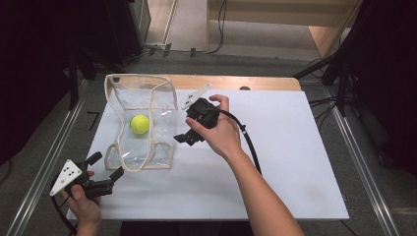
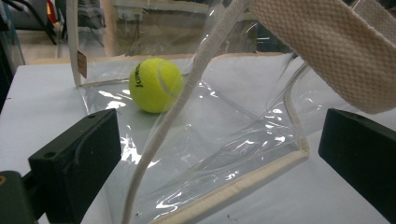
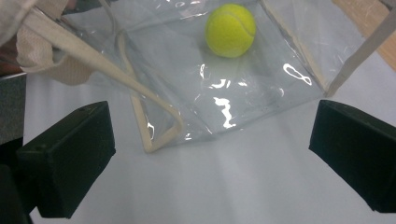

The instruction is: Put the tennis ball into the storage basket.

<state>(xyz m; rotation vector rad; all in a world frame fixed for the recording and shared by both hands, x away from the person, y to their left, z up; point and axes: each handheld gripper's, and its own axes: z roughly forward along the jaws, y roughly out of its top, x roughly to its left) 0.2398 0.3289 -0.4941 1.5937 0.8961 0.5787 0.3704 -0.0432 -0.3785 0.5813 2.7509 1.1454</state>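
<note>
A clear plastic tote bag with cream trim lies on the white mat, its mouth toward the near side. A yellow tennis ball rests inside it. My left gripper is open just off the bag's near-left corner, nothing between its jaws. In the left gripper view the ball sits behind the clear wall, and a cream strap hangs close overhead. My right gripper is open at the bag's right side, facing it. The right gripper view looks down on the ball through the plastic.
The mat covers a wooden table whose far edge shows bare. Metal rails run along both sides, with dark stands and cables beyond. The right half of the mat is bare.
</note>
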